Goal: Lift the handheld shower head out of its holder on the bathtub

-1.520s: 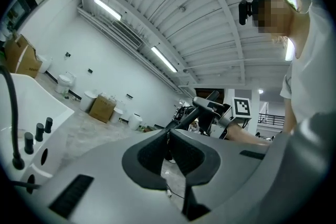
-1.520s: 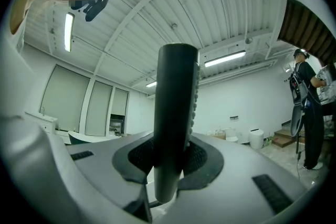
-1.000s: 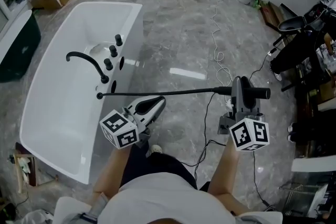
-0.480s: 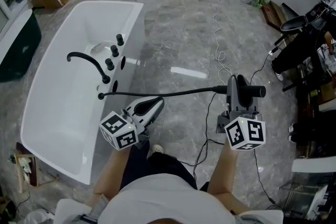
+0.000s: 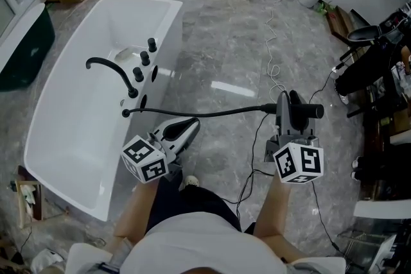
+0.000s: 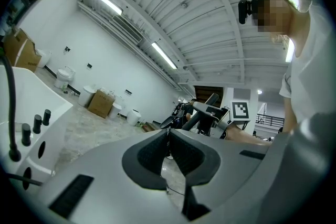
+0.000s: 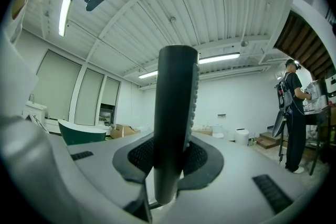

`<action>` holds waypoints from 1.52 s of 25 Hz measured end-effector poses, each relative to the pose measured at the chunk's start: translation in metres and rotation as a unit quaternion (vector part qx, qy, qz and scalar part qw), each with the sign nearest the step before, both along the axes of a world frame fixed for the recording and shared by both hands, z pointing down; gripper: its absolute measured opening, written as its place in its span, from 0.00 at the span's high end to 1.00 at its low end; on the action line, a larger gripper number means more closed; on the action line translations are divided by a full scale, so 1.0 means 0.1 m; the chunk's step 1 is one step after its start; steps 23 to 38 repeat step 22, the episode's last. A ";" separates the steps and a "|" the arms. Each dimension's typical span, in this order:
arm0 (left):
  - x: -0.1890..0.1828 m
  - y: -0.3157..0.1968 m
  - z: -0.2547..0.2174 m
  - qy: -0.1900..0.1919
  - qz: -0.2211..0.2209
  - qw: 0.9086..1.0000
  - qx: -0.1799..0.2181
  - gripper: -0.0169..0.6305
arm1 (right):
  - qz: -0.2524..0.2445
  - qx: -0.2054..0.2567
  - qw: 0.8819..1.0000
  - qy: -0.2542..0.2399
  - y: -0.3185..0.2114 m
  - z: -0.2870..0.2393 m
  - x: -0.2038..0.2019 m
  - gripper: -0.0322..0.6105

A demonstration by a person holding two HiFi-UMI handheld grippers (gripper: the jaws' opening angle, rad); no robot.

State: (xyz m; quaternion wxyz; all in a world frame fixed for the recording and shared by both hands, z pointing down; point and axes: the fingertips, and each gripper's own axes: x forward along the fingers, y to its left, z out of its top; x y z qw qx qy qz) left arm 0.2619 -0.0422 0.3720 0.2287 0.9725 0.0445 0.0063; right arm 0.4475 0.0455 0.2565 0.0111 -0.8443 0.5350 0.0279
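Bathtub (image 5: 70,106) on the left; hose (image 5: 205,114) runs from its deck right to the shower head (image 5: 307,111), clear of the holder and well apart from the tub. Head lies crosswise in the right gripper (image 5: 287,110), jaws clamped on it. Left gripper (image 5: 191,125) is pinched closed, empty, nearer the tub.

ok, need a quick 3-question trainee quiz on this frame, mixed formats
1. True or false: the shower head is clamped in the right gripper's jaws.
2. The left gripper's jaws are: A) wide open B) shut, empty C) shut on a cardboard box.
3. Fill in: the black hose runs from the shower head back to the ____.
Key: 1 true; 2 B; 3 bathtub.
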 end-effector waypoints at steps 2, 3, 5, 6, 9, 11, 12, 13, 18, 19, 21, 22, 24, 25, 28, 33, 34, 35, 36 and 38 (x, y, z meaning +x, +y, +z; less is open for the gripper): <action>0.00 0.00 -0.01 0.002 -0.003 1.000 0.001 0.94 | -0.003 0.000 1.000 0.001 -0.02 -0.01 -0.01 0.79; -0.01 0.00 -0.02 0.003 -0.005 1.000 0.001 0.94 | -0.005 0.000 1.000 0.001 -0.03 -0.01 -0.01 0.79; -0.01 -0.01 -0.02 0.005 -0.009 1.000 0.001 0.94 | -0.008 0.000 1.000 0.002 -0.05 -0.01 -0.02 0.79; -0.02 -0.02 -0.03 0.007 -0.012 1.000 0.001 0.94 | -0.010 0.001 1.000 0.002 -0.05 -0.01 -0.03 0.79; -0.06 -0.05 -0.05 0.010 -0.020 1.000 0.003 0.94 | -0.016 0.005 1.000 0.000 -0.06 -0.02 -0.06 0.79; -0.08 -0.06 -0.07 0.012 -0.023 1.000 0.005 0.94 | -0.019 0.008 1.000 0.001 -0.06 -0.04 -0.08 0.79; -0.09 -0.06 -0.07 0.012 -0.025 1.000 0.006 0.94 | -0.020 0.008 1.000 0.001 -0.07 -0.04 -0.08 0.79; -0.09 -0.06 -0.07 0.012 -0.026 1.000 0.006 0.94 | -0.021 0.009 1.000 0.002 -0.07 -0.04 -0.08 0.79; -0.11 -0.01 -0.06 0.012 -0.028 0.999 0.007 0.94 | -0.029 0.010 1.000 0.004 -0.07 -0.04 -0.11 0.79; -0.12 -0.01 -0.06 0.012 -0.029 0.999 0.007 0.94 | -0.030 0.010 0.999 0.004 -0.07 -0.04 -0.12 0.79; -0.13 -0.02 -0.06 0.012 -0.031 0.999 0.008 0.94 | -0.032 0.011 0.999 0.004 -0.08 -0.03 -0.13 0.79; -0.14 -0.03 -0.05 0.012 -0.032 0.999 0.009 0.94 | -0.032 0.011 0.999 0.004 -0.08 -0.03 -0.14 0.79; -0.14 -0.03 -0.05 0.012 -0.032 0.999 0.009 0.94 | -0.032 0.011 0.999 0.004 -0.08 -0.03 -0.14 0.79; -0.14 -0.03 -0.05 0.012 -0.032 0.999 0.009 0.94 | -0.032 0.011 0.999 0.004 -0.08 -0.03 -0.14 0.79; -0.14 -0.03 -0.05 0.012 -0.032 0.999 0.009 0.94 | -0.032 0.011 0.999 0.004 -0.08 -0.03 -0.14 0.79; -0.14 -0.03 -0.05 0.012 -0.032 0.999 0.009 0.94 | -0.032 0.011 0.999 0.004 -0.08 -0.03 -0.14 0.79; -0.14 -0.03 -0.05 0.012 -0.032 0.999 0.009 0.94 | -0.032 0.011 0.999 0.004 -0.08 -0.03 -0.14 0.79; -0.14 -0.03 -0.05 0.012 -0.032 0.999 0.009 0.94 | -0.032 0.011 0.999 0.004 -0.08 -0.03 -0.14 0.79; -0.14 -0.03 -0.05 0.012 -0.032 0.999 0.009 0.94 | -0.032 0.011 0.999 0.004 -0.08 -0.03 -0.14 0.79; -0.14 -0.03 -0.05 0.012 -0.032 0.999 0.009 0.94 | -0.032 0.011 0.999 0.004 -0.08 -0.03 -0.14 0.79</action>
